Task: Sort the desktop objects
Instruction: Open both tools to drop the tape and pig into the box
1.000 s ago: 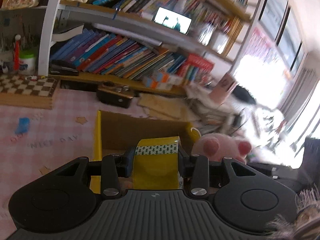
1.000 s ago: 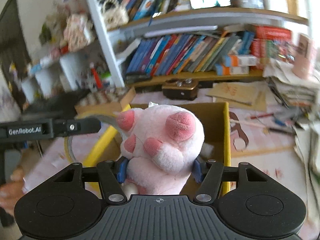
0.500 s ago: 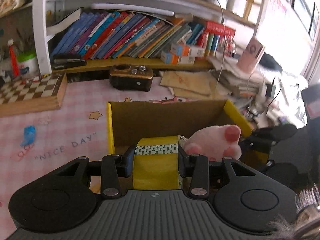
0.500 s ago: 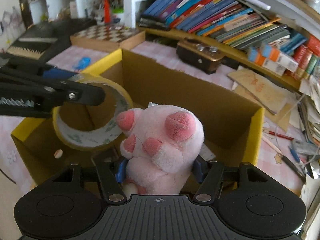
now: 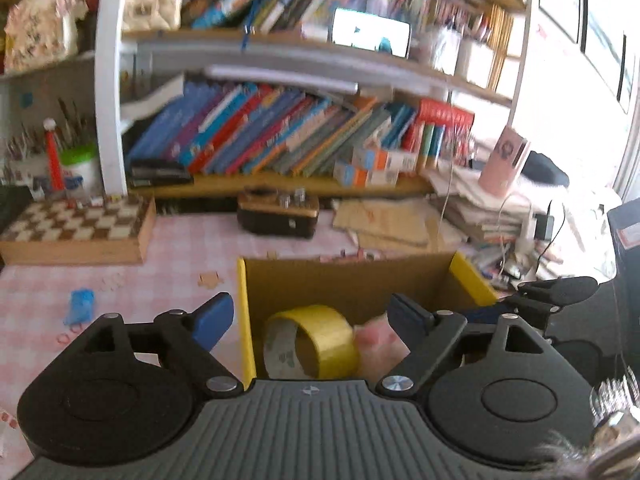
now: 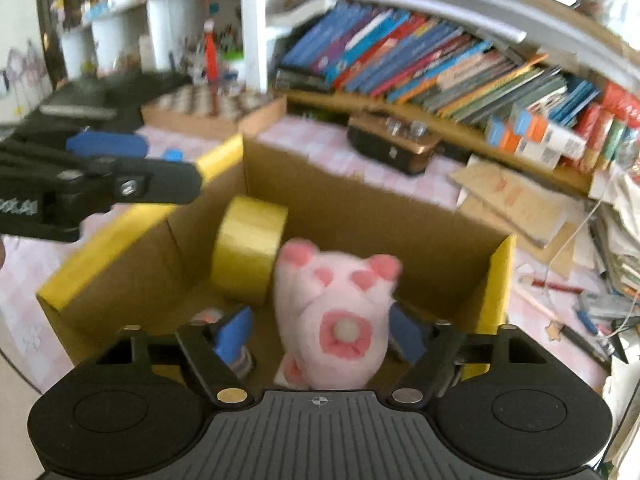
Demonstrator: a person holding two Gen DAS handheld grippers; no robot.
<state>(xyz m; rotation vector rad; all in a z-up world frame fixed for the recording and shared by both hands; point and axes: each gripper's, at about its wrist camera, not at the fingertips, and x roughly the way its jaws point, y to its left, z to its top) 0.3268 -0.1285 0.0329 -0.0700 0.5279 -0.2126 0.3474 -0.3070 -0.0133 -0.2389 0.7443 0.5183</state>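
Note:
An open cardboard box with yellow flaps (image 5: 352, 280) (image 6: 360, 208) sits on the pink checked desk. A yellow tape roll (image 5: 312, 340) (image 6: 250, 250) lies inside it on its edge. A pink plush toy (image 6: 336, 312) stands in the box beside the roll; a part shows in the left wrist view (image 5: 374, 336). My left gripper (image 5: 312, 316) is open and empty above the box's left side. My right gripper (image 6: 324, 332) is open around the plush, with its jaws apart from the toy's sides.
A chessboard box (image 5: 80, 228), a small brown radio (image 5: 280, 212) and a bookshelf (image 5: 280, 140) stand behind the box. Cardboard sheets and paper stacks (image 5: 460, 216) lie at the right. A blue scrap (image 5: 82, 306) lies on the desk at the left.
Both grippers have opened. The tape roll has left the left gripper and the plush has left the right gripper; both now sit in the box.

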